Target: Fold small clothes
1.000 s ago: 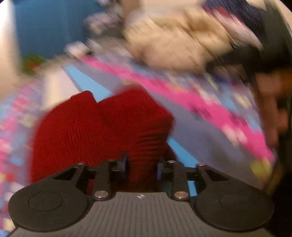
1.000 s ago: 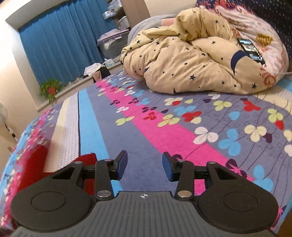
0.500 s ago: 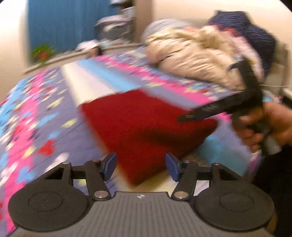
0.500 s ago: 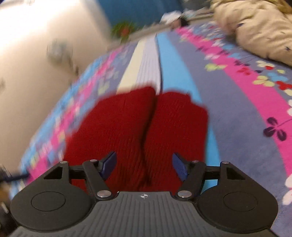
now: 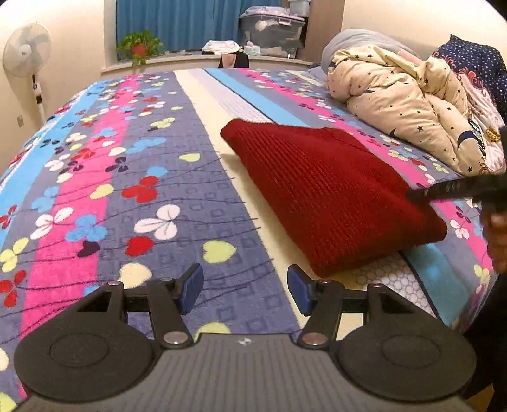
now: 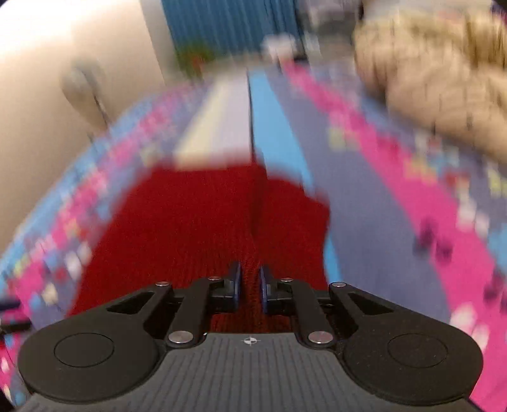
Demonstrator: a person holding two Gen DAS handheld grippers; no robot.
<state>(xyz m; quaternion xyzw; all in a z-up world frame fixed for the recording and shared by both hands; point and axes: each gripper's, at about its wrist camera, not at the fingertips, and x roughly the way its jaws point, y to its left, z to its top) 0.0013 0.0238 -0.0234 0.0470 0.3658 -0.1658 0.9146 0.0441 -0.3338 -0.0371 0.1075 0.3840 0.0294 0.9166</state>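
- Left wrist view showed the left gripper (image 5: pixel 245 288) spread wide and empty above the bedspread (image 5: pixel 133 177), with the red knit (image 5: pixel 329 196) lying ahead and to its right, apart from it.
- Right gripper (image 6: pixel 250 290) was clenched on a raised ridge of the red knit (image 6: pixel 196 222), the cloth pinched between its blue pads (image 6: pixel 236 285); that view was blurred.
- From the left, the right gripper (image 5: pixel 456 190) reached over the knit's right edge.
- The knit lay flat on the flowered, striped bedspread.
- A star-print duvet (image 5: pixel 405 98) was heaped at the far right.
- A fan (image 5: pixel 27 50), a potted plant (image 5: pixel 139 46) and blue curtains (image 5: pixel 177 22) stood beyond the bed.
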